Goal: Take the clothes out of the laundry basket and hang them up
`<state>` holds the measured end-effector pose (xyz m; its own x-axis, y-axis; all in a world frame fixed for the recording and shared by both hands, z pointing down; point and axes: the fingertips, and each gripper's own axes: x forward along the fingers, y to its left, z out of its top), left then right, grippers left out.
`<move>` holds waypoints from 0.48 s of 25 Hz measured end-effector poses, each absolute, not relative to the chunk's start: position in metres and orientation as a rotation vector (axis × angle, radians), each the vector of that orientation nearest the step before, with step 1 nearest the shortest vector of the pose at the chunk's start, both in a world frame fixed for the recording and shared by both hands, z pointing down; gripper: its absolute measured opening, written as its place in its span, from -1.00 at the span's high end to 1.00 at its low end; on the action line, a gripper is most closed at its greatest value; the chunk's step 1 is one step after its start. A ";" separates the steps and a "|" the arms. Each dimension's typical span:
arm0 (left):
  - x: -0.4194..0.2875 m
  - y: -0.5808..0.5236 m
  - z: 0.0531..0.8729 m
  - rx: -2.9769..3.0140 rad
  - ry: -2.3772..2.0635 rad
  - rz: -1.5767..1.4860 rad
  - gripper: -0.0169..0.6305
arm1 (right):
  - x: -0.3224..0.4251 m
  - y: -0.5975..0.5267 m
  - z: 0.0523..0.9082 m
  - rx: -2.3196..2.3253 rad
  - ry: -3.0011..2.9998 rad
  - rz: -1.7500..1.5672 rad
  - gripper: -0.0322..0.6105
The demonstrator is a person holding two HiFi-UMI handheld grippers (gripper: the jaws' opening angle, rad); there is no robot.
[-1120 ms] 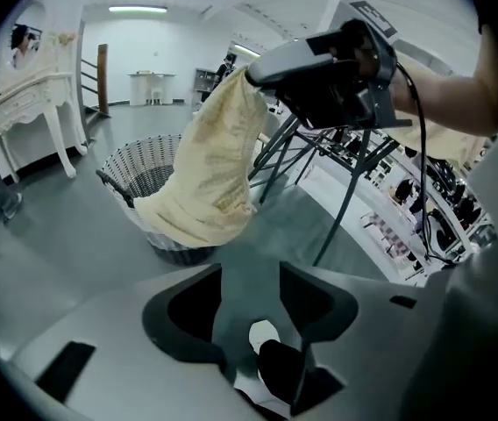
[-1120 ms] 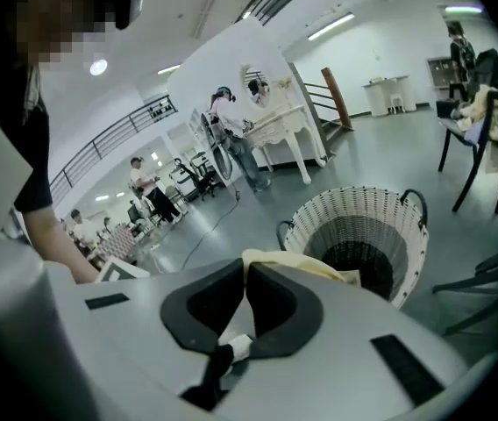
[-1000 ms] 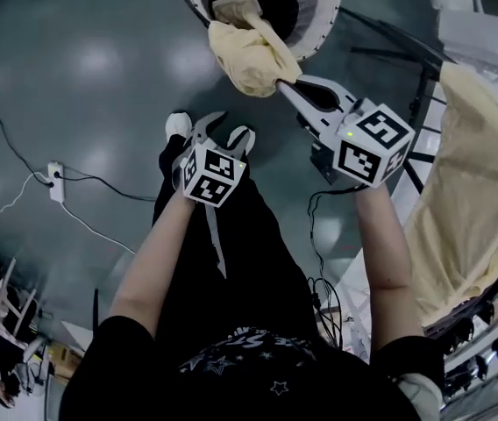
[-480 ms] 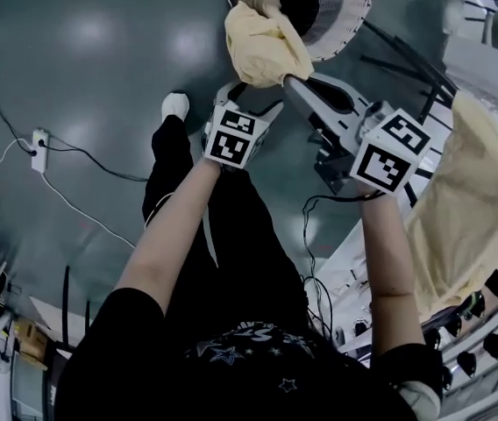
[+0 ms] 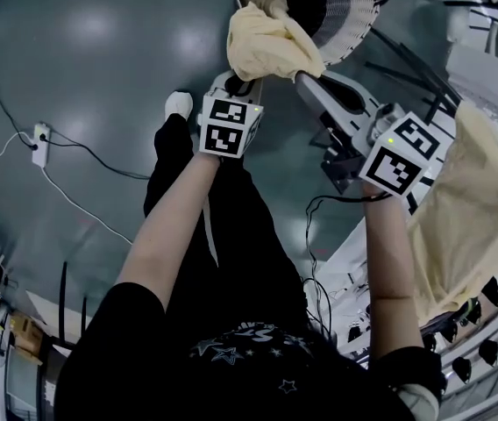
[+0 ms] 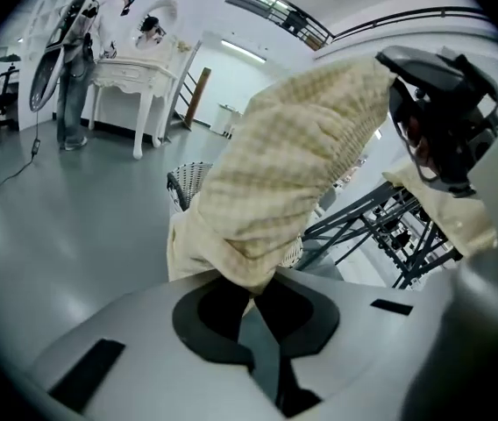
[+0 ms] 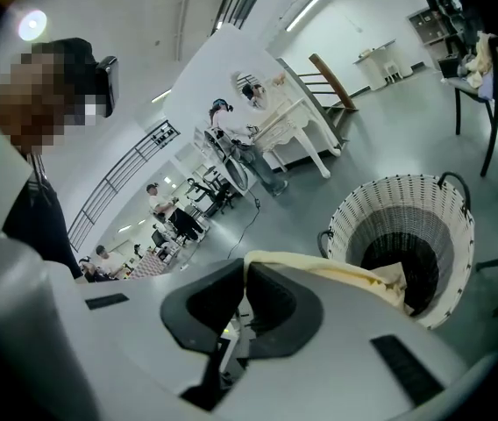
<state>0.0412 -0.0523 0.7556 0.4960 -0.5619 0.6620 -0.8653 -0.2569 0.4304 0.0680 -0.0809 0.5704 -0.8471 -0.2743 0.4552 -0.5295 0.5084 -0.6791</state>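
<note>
Below, glossy grey floor (image 5: 91,68); basket (image 5: 354,20) at twelve o'clock. Left gripper (image 5: 245,82), jaws just closed, and right gripper (image 5: 303,76) pinch yellow cloth (image 5: 271,42).

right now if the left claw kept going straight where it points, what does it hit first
The yellow cloth it pinches, bunched right ahead of the left claw; the basket likely lies behind it.

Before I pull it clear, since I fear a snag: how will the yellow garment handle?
Likely floppy: the yellow garment bunches and sags between the right gripper and the left gripper, whose jaws have just closed on it. Probably light, as pinched folds hold it. Its tail, inside the basket, may drag on the rim.
</note>
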 end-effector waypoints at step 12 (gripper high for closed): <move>-0.001 -0.024 0.696 2.137 -0.861 0.665 0.85 | 0.101 -0.112 0.598 0.956 -2.335 1.096 0.85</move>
